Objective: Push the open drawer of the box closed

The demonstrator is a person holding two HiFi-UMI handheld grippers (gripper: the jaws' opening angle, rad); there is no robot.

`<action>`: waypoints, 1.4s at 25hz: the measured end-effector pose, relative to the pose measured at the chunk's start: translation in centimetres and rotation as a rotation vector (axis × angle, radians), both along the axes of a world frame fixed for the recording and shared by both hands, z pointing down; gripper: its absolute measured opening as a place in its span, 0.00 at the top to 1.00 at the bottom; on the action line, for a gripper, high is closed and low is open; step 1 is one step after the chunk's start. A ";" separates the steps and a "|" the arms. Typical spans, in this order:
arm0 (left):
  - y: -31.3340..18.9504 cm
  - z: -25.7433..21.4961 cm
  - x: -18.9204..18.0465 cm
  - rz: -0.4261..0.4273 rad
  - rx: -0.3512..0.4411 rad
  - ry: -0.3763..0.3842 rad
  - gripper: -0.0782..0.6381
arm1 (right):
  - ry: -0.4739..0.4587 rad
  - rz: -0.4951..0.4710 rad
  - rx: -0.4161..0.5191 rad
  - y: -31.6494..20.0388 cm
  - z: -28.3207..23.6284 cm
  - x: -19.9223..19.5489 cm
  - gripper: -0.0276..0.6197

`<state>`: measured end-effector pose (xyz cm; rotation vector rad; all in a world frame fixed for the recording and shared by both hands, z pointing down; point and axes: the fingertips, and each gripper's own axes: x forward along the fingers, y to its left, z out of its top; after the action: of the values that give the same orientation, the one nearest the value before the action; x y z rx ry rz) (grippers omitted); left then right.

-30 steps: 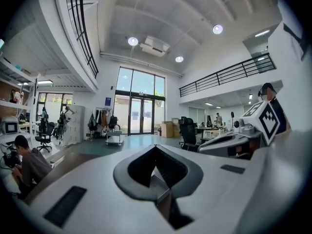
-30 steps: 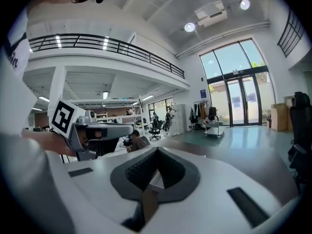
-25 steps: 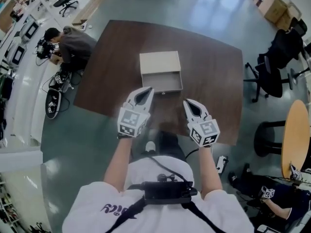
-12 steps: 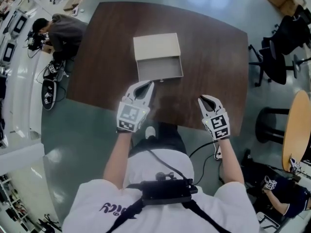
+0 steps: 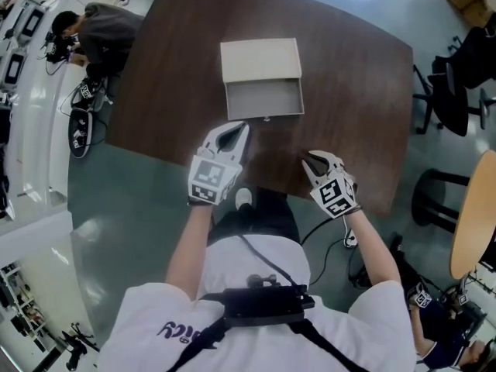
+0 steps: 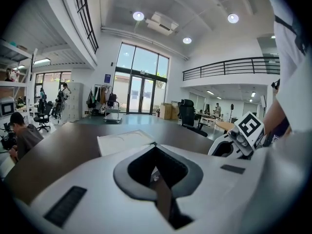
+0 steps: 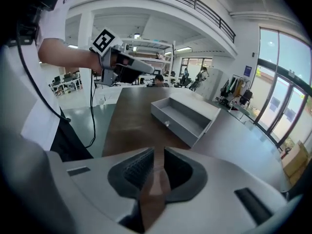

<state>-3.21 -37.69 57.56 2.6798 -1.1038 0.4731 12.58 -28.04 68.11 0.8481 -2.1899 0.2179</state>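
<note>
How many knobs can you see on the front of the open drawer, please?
1: a small knob at the middle of the drawer front. No other shows, though the far side of the box is hidden.

We see a glossy grey-green floor [image 5: 116,200], a dark brown table [image 5: 356,76], black office chairs [image 5: 453,84], a pale round table [image 5: 473,215], tall windows [image 6: 144,79], round ceiling lights [image 6: 138,16], a railed balcony [image 6: 229,65].

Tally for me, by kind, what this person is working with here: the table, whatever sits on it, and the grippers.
Table: 1
Box: 1
Open drawer: 1
Drawer knob: 1
Gripper: 2 (left gripper, jaws together; right gripper, jaws have just been opening, nothing between them)
Total: 6
</note>
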 end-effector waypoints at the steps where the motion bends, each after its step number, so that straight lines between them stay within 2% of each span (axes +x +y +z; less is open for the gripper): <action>1: -0.1 0.1 -0.2 -0.002 -0.006 0.001 0.88 | -0.004 -0.008 -0.006 -0.2 0.5 -0.8 0.89; 6: -0.5 1.3 -1.0 -0.020 -0.026 -0.006 0.88 | -0.064 0.029 -0.012 -2.6 2.3 -4.4 0.89; 9: -0.6 2.1 -1.3 -0.020 -0.039 -0.011 0.88 | -0.122 0.076 -0.020 -4.3 3.3 -6.3 0.84; 11: -0.7 2.5 -1.5 -0.024 -0.047 -0.011 0.88 | -0.148 0.113 -0.029 -5.5 4.0 -7.5 0.77; 13: -0.8 2.7 -2.0 -0.033 -0.054 -0.009 0.88 | -0.177 0.173 -0.035 -6.8 4.3 -8.4 0.77; 17: -1.2 3.4 -2.9 -0.063 -0.072 -0.003 0.88 | -0.250 0.372 -0.034 -10.1 4.7 -9.0 0.77; 21: -1.4 4.1 -3.9 -0.097 -0.096 0.010 0.88 | -0.259 0.512 -0.056 -11.4 5.9 -9.7 0.77; 26: -2.1 4.1 -4.4 -0.115 -0.101 0.033 0.88 | -0.258 0.639 -0.071 -12.4 6.8 -9.7 0.78; 28: -2.2 4.2 -4.3 -0.114 -0.101 0.037 0.88 | -0.253 0.671 -0.061 -12.5 6.9 -9.3 0.86; 35: -2.3 4.9 -3.8 -0.113 -0.117 0.051 0.88 | -0.219 0.748 -0.015 -12.5 7.0 -9.6 0.87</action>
<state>-7.00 -39.99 62.41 2.4995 -1.1675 0.4333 3.01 -40.52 75.08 1.6717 -1.9579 0.7139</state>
